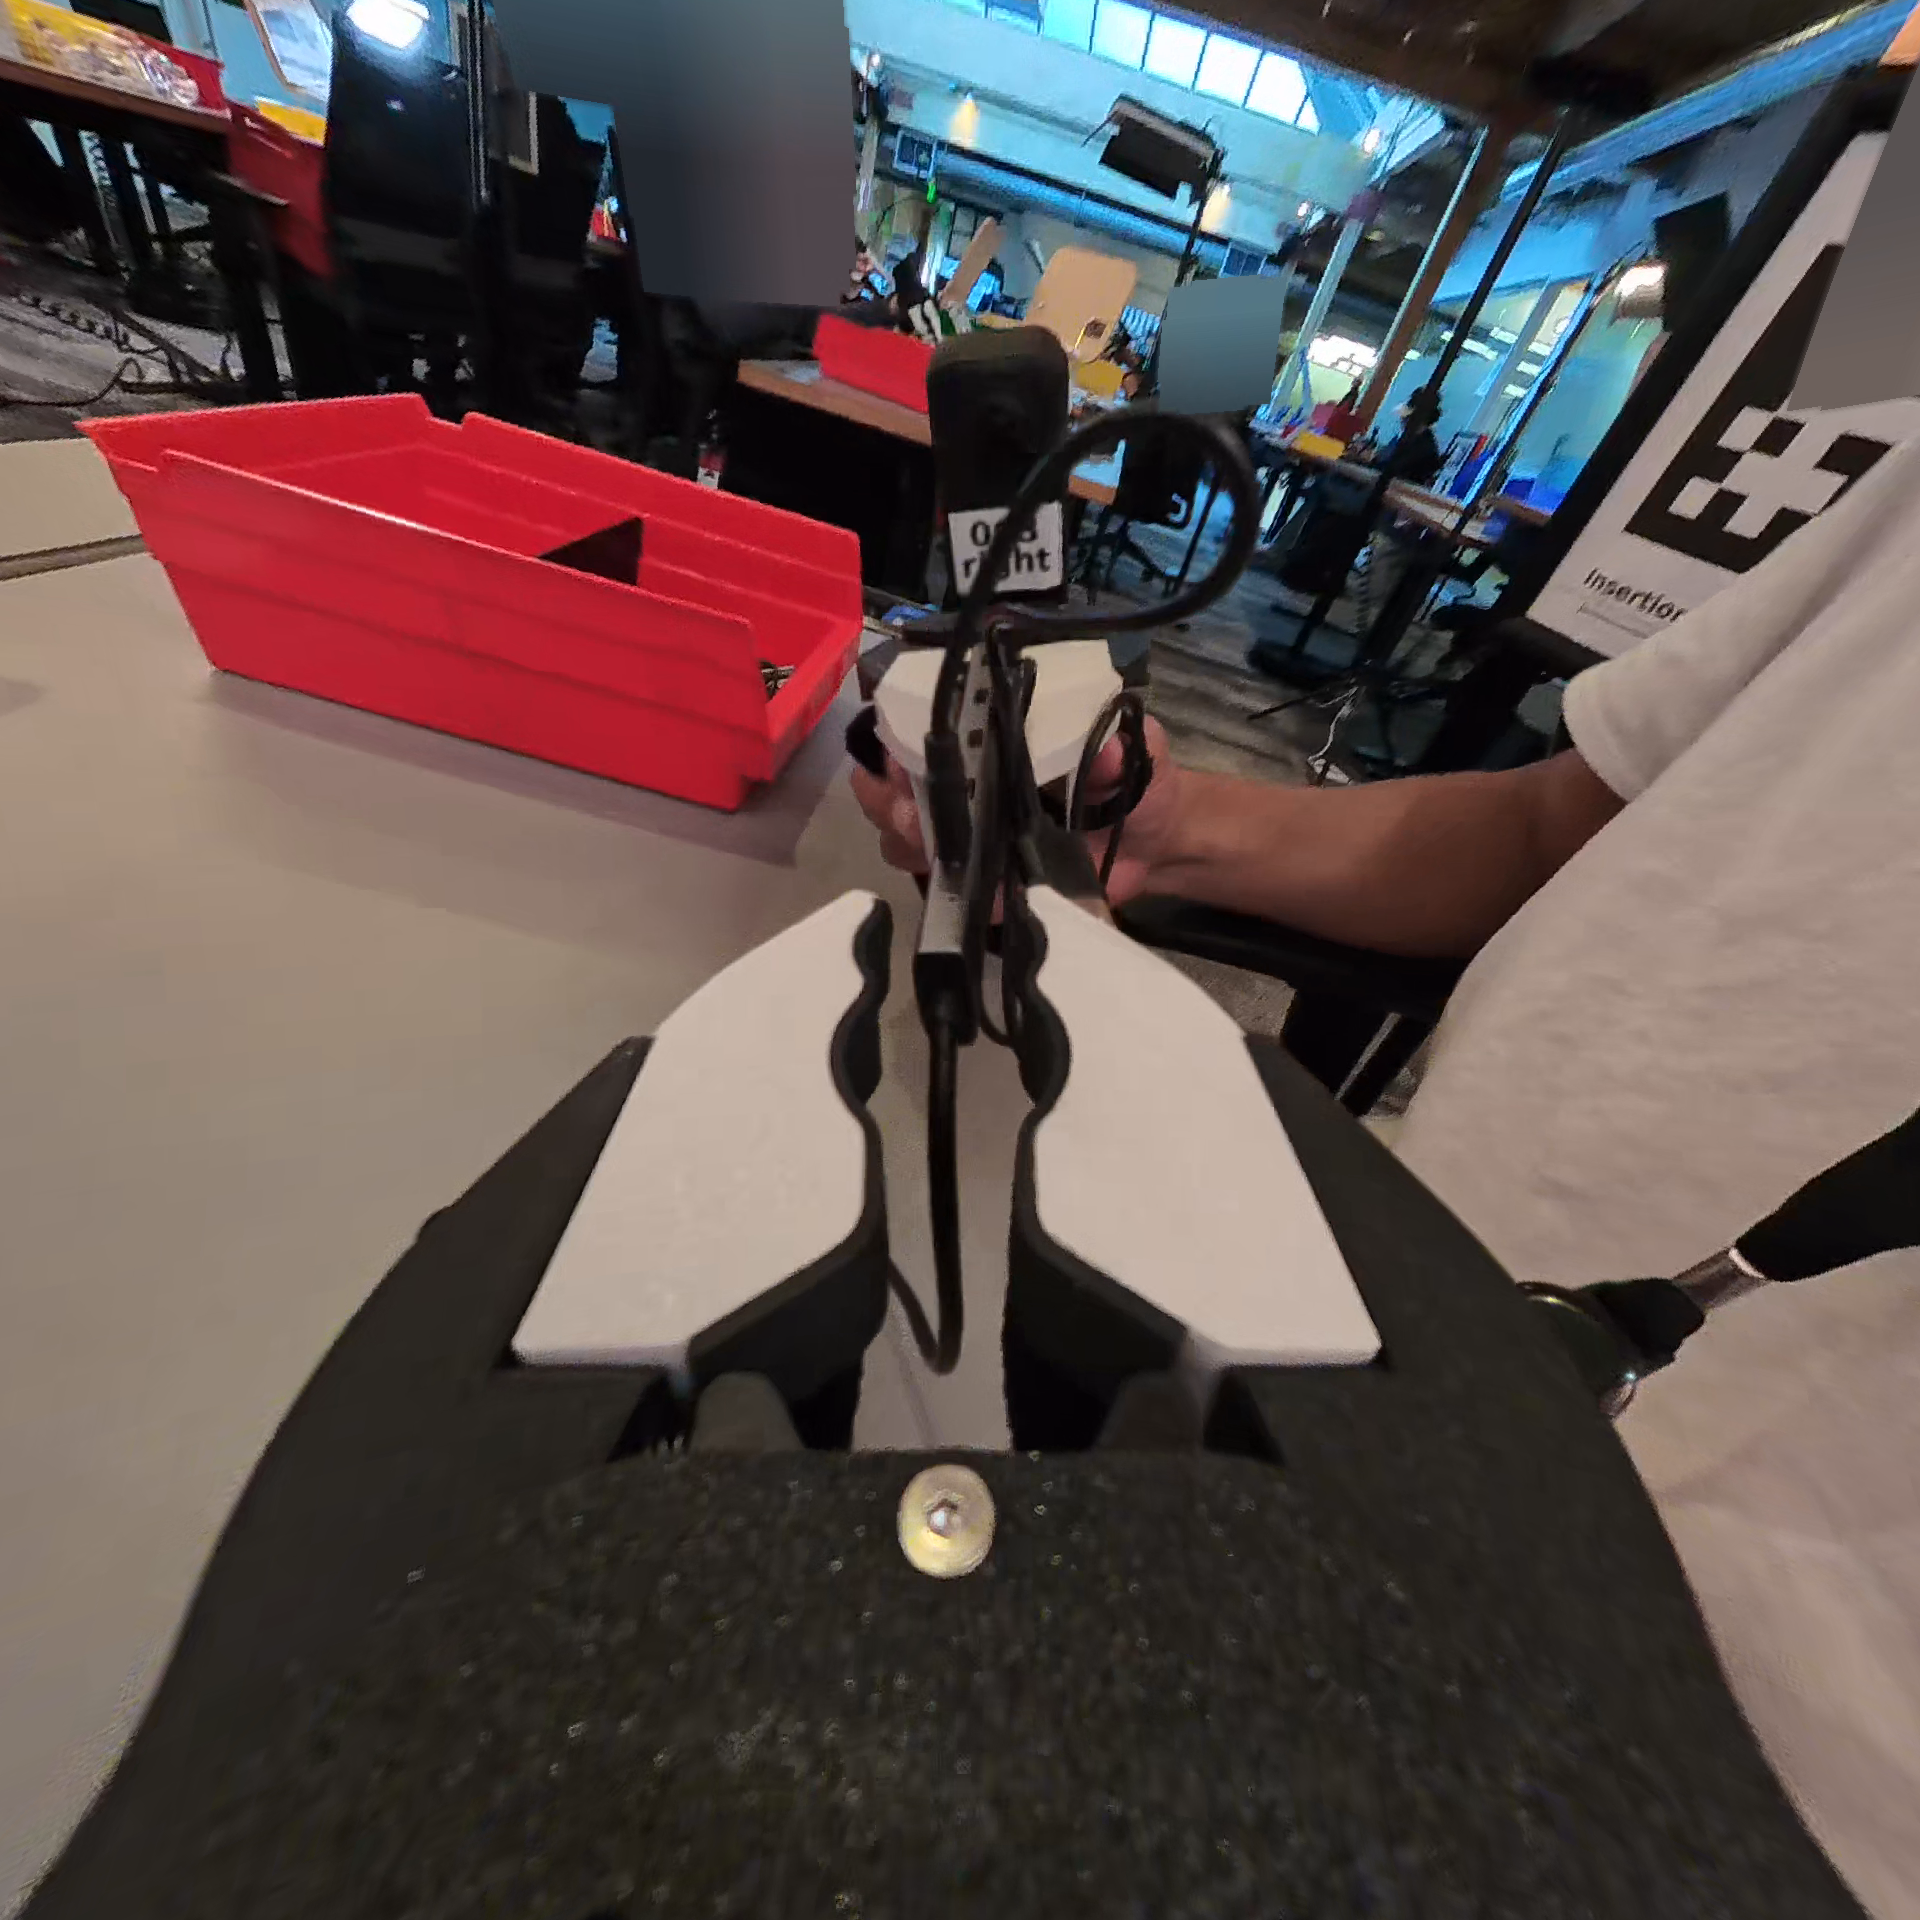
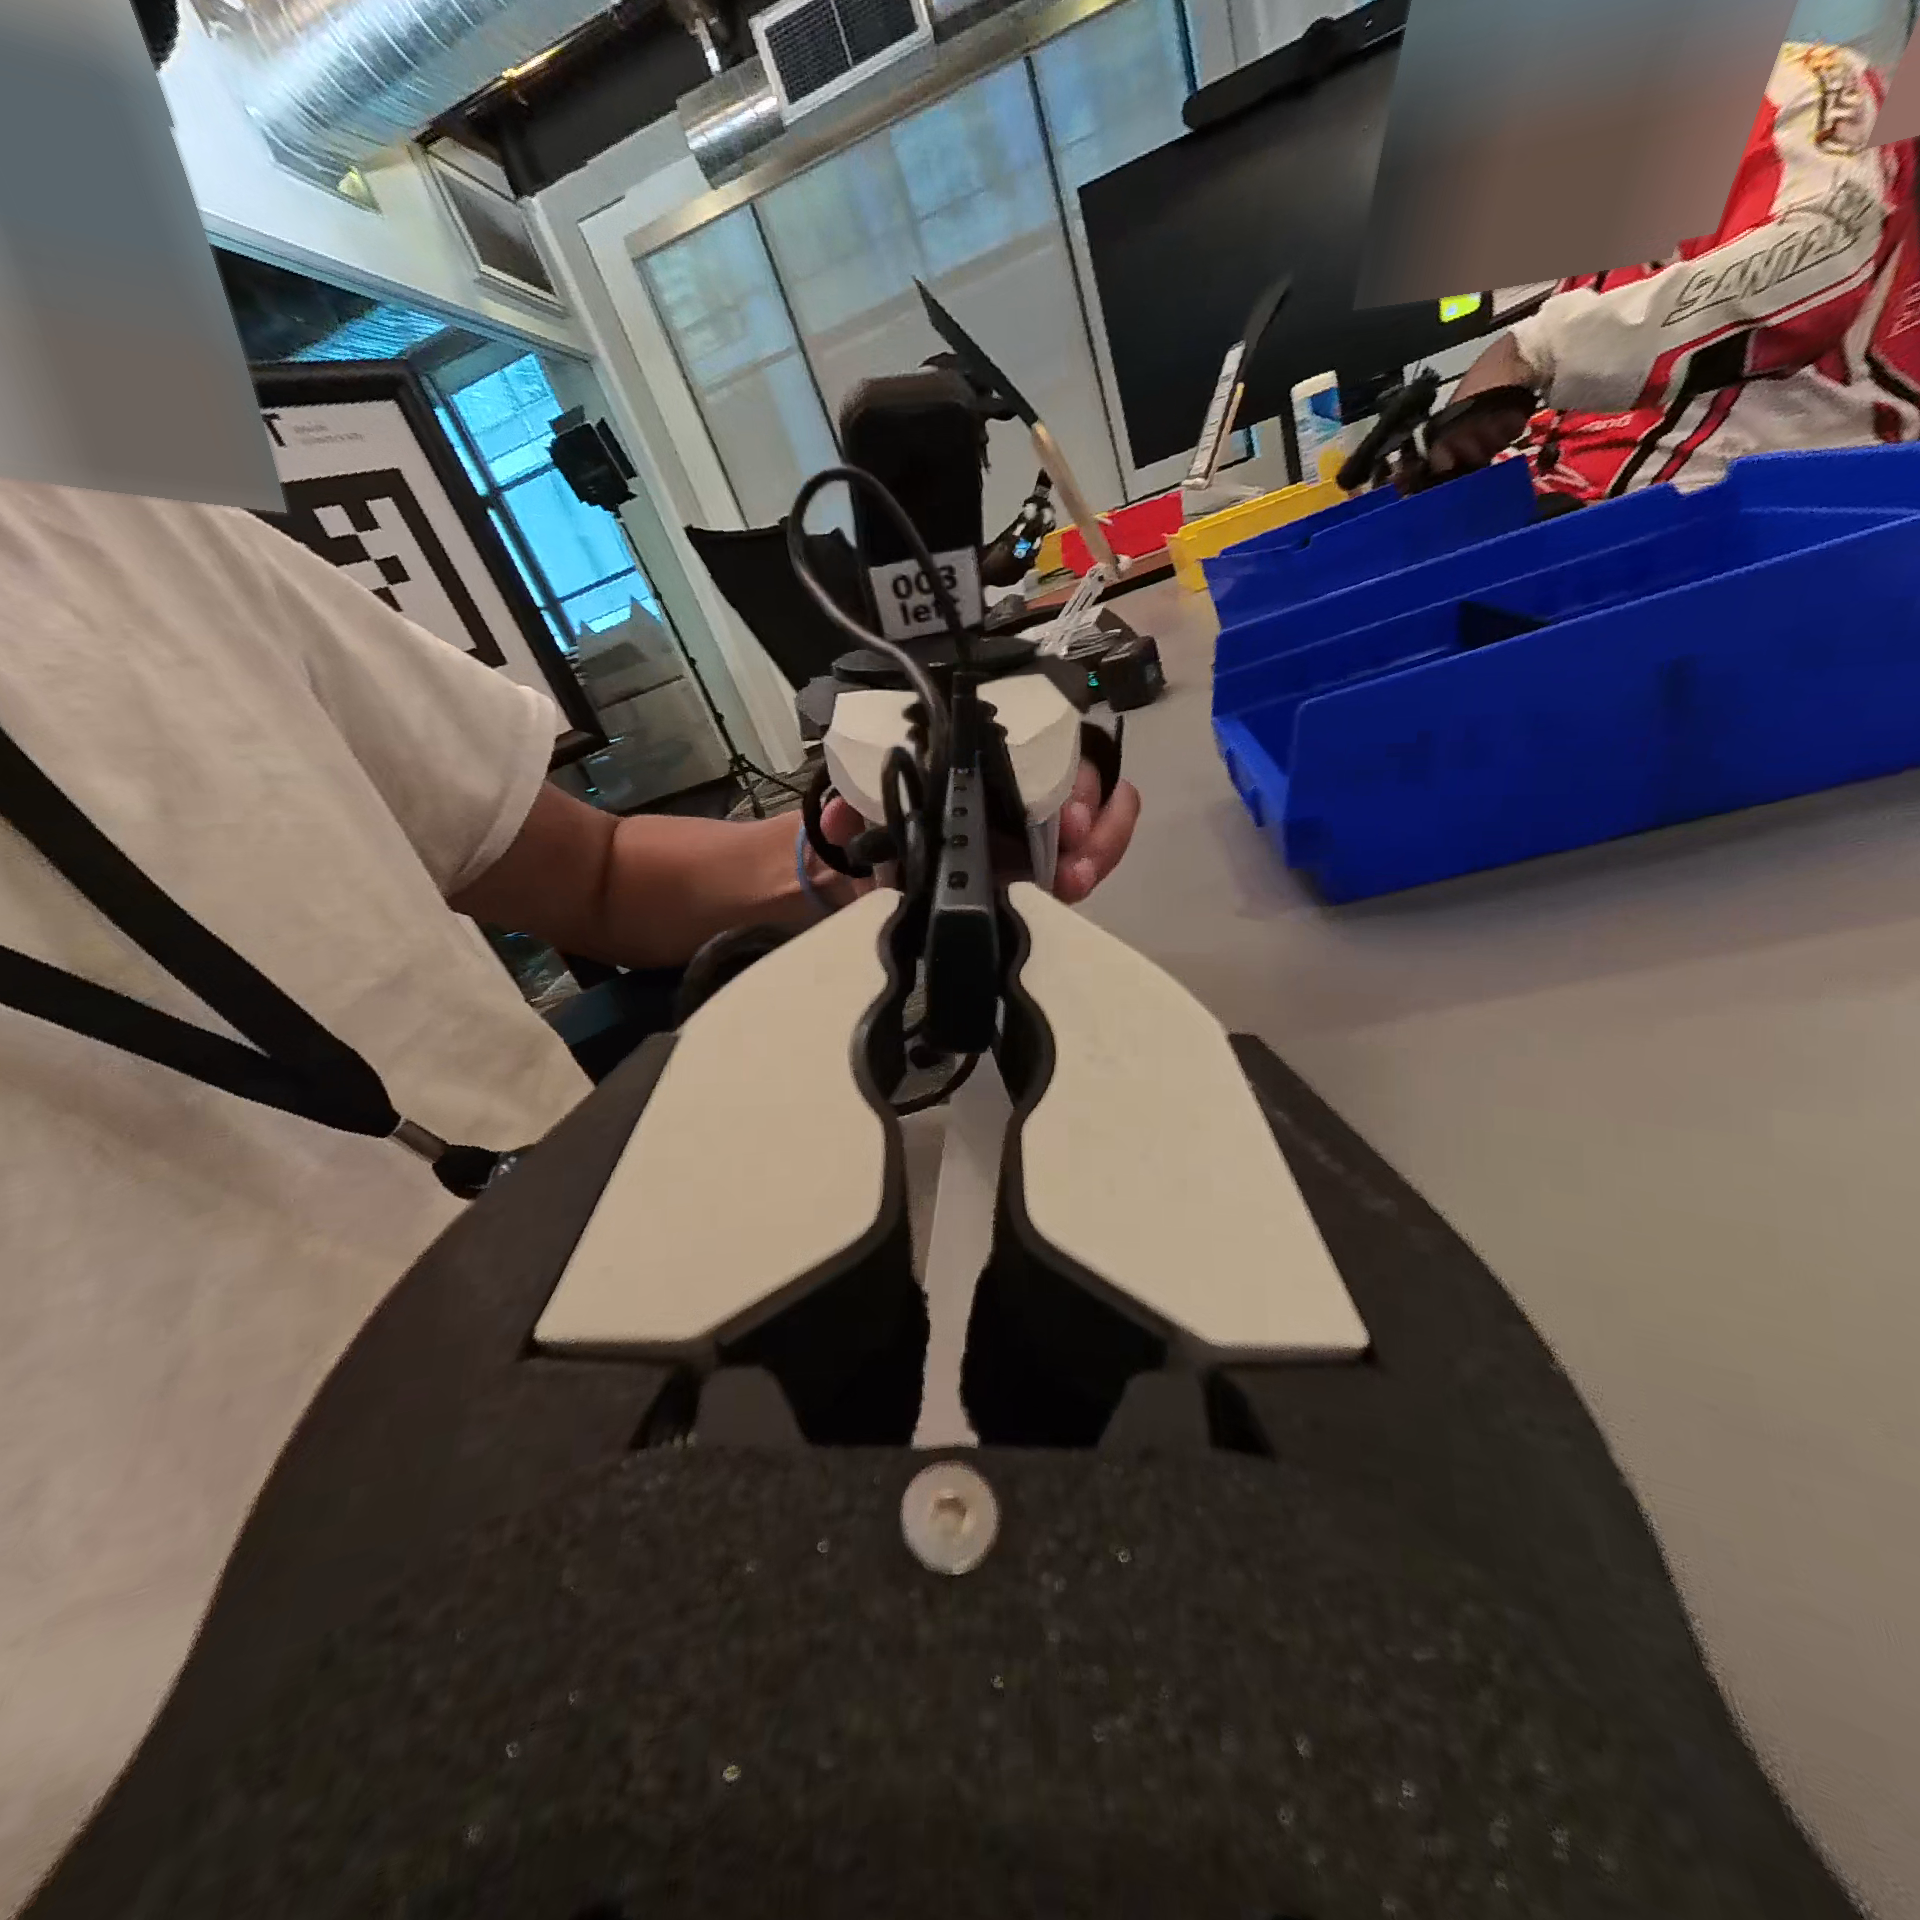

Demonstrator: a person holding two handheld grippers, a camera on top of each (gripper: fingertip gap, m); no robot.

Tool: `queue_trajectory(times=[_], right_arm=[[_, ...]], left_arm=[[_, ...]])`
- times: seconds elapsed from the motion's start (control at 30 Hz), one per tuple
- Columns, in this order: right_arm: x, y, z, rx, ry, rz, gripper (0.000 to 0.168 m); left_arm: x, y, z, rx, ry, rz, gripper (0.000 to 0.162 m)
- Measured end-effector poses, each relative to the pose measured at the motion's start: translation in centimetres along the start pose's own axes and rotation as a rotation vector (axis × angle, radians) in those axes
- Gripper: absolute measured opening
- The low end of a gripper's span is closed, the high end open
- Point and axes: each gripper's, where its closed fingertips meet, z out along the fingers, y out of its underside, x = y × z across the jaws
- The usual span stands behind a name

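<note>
Both white-padded black grippers, left gripper [image 1: 951,935] and right gripper [image 2: 951,935], are pinching one slim grey multi-port hub [image 2: 958,883] end-to-end; its tangled black cable [image 1: 1143,520] is risking a snag or slip.

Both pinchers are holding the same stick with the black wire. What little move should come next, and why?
Probably open the left gripper slightly. The right gripper also pinches the same slim hub, and its black cable loops loose between them, so pulling apart while both grip might snag it.

Bare grey table [image 1: 312,987] between red bin [image 1: 468,592] and blue bin [image 2: 1558,707].
</note>
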Motion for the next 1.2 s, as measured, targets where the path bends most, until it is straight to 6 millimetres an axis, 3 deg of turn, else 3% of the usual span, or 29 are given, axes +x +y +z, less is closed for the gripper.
queue_trajectory(times=[0.07,0.33,0.47,0.57,0.67,0.77,0.93,1.2], right_arm=[[-0.1,0.0,0.3,0.003,-0.012,0.009,0.013],[-0.3,0.0,0.6,0.021,-0.042,0.050,0.013],[0.9,1.7,0.7,-0.063,0.033,0.086,0.015],[3.1,1.8,-0.2,-0.070,0.178,0.087,0.038],[5.2,1.8,-1.8,-0.103,0.365,0.040,0.043],[4.1,1.3,-0.6,-0.128,0.402,-0.032,0.044],[1.4,0.7,2.3,-0.176,0.423,-0.128,0.041],[3.0,2.1,2.3,-0.161,0.580,-0.006,0.035]], left_arm=[[0.2,0.1,0.1,0.015,0.021,-0.011,0.013],[0.7,-0.5,0.6,0.127,0.065,-0.058,0.010],[-0.3,-0.6,0.6,0.143,0.023,-0.048,0.009],[-1.3,-1.1,0.2,0.111,-0.080,0.121,0.010],[-3.0,-1.1,-0.5,0.000,-0.268,0.390,0.010],[-4.2,-0.1,-0.4,-0.130,-0.431,0.675,0.010],[-5.4,1.9,0.9,-0.290,-0.569,0.957,0.010],[-5.6,3.4,2.5,-0.385,-0.611,1.099,0.010]])
